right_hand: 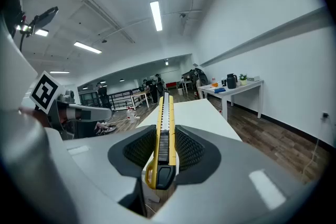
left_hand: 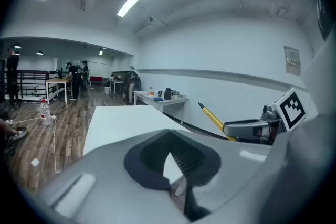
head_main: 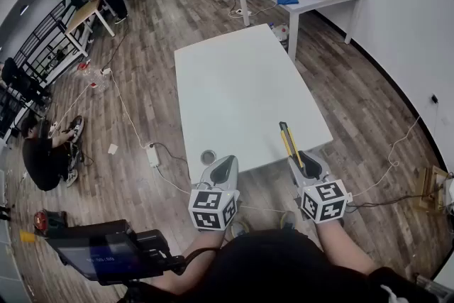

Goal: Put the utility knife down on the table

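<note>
A yellow and black utility knife [right_hand: 164, 134] stands clamped between my right gripper's [right_hand: 163, 152] jaws, its tip pointing away over the white table [head_main: 234, 89]. In the head view the utility knife [head_main: 289, 144] sticks out from my right gripper [head_main: 306, 165] above the table's near right corner. My left gripper [head_main: 221, 172] hangs at the table's near edge with its jaws shut and nothing between them. From the left gripper view, the utility knife [left_hand: 212, 118] and the right gripper [left_hand: 257, 127] show at the right, and my left gripper [left_hand: 176, 165] points along the table.
A small round object [head_main: 208, 157] lies on the table's near edge, just ahead of the left gripper. A second white table [head_main: 301, 0] with a black jug and small items stands at the back right. Cables [head_main: 135, 131] run over the wooden floor; a person [head_main: 42, 160] sits at left.
</note>
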Motion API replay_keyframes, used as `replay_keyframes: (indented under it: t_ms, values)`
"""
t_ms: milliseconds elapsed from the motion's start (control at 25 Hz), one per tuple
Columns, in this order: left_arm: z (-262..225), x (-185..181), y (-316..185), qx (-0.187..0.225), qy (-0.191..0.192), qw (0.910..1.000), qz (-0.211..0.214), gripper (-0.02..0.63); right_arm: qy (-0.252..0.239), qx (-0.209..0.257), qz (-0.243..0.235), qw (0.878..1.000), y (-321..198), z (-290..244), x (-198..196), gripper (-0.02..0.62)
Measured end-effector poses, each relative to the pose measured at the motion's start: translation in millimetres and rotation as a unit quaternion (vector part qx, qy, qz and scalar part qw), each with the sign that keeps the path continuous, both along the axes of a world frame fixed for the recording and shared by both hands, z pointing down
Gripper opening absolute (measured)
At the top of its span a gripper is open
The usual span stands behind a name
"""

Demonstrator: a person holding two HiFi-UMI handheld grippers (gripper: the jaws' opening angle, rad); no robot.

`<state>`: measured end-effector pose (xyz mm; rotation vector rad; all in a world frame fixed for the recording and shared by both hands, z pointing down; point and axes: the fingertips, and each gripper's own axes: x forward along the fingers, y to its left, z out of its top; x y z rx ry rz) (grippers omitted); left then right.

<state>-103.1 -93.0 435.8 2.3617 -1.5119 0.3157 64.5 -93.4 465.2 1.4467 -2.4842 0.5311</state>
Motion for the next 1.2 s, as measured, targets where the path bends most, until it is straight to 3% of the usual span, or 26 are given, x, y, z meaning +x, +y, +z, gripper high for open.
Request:
replay_keyframes:
  t_ms: [360,640,960,1200]
  values:
    - [3.8,4.8,1.2,-0.005,-0.012,0.9999,0.007,0.000,0.014,-0.001,-0.026,1.000,6.5,1.0,-30.5,0.135]
    - [21.7,7.2,3.4,-0.027,-0.004,0.9995,0.013,0.000,0.021,-0.030,-0.016,0.999,-7.3,29.7,-20.5,0.137]
    - [36.4,9.3,-15.2,-0.047,-0.002,0.9989,0.004,0.000,0.055,-0.056,-0.025,0.997,-68.7,77.0,-30.9,0.138]
    - [51.3,-1.0,-19.7,-0.065,-0.004,0.9977,-0.014,0.000,0.090,-0.110,-0.025,0.990,-123.9,137.3,-36.7,0.138]
